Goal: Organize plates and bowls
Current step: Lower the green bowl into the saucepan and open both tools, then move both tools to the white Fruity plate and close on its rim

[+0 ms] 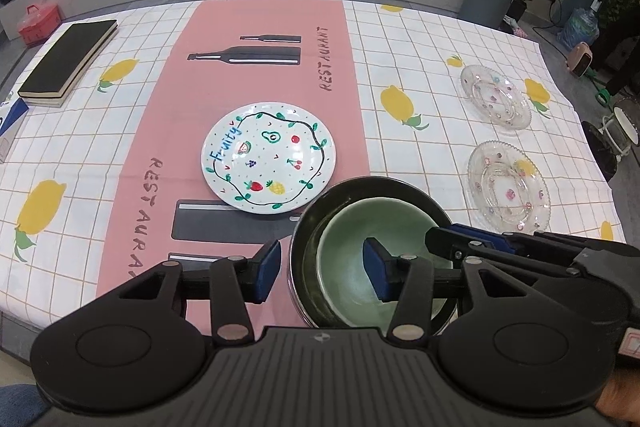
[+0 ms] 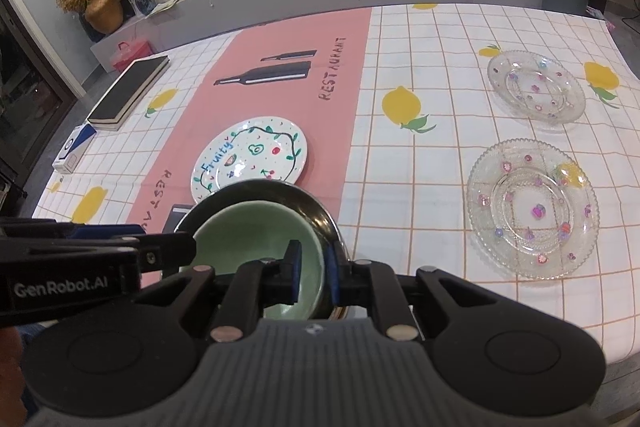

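Jaws of the left gripper [image 1: 322, 275] stand fairly wide, straddling the left wall of a dark metal bowl [image 1: 316, 211]: one blue pad outside the rim, the other inside, over a pale green bowl [image 1: 352, 263] nested in it; whether either pad touches the wall cannot be told; the right gripper [image 2: 314, 273] has its jaws narrow, one pad inside the green bowl [image 2: 256, 231] and one outside the dark bowl [image 2: 288, 193], pinching both right-hand rims together; the nested bowls sit at the near edge of the pink runner [image 1: 268, 75] on the tabletop [image 1: 404, 171], just beside the white fruit-painted plate [image 1: 269, 158], whose near edge the dark bowl hides in the right wrist view; two clear glass plates [image 2: 530, 209] [image 2: 536, 91] lie well apart to the right; the bowls' near sides are cut off behind the gripper bodies.
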Motion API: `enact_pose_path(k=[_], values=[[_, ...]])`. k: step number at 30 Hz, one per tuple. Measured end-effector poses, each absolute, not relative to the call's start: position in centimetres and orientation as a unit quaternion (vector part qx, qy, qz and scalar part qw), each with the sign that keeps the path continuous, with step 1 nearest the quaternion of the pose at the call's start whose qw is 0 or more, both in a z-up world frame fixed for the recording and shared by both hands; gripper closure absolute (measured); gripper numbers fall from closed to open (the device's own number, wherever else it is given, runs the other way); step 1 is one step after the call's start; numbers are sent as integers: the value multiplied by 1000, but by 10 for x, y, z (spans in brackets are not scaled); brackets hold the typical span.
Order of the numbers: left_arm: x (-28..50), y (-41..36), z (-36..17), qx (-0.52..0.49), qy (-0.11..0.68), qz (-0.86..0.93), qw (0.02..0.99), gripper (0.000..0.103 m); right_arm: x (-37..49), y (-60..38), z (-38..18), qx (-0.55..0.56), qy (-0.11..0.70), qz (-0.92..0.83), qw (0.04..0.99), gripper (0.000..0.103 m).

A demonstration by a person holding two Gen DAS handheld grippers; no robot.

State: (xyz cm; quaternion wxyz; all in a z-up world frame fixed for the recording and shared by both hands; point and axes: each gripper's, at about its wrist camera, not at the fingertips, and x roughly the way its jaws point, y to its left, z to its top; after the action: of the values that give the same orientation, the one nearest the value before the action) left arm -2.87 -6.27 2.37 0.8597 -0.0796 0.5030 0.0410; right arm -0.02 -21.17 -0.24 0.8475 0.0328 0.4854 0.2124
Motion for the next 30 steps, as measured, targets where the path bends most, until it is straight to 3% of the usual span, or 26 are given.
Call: enact_pose_path(k=[28,30], values=[[16,25,24,-111,482,55,868,47,48,-195,9,35,474,217,853,72],[21,34,19,-112,484,56,866,47,58,-191,12,36,472,225,851,63]])
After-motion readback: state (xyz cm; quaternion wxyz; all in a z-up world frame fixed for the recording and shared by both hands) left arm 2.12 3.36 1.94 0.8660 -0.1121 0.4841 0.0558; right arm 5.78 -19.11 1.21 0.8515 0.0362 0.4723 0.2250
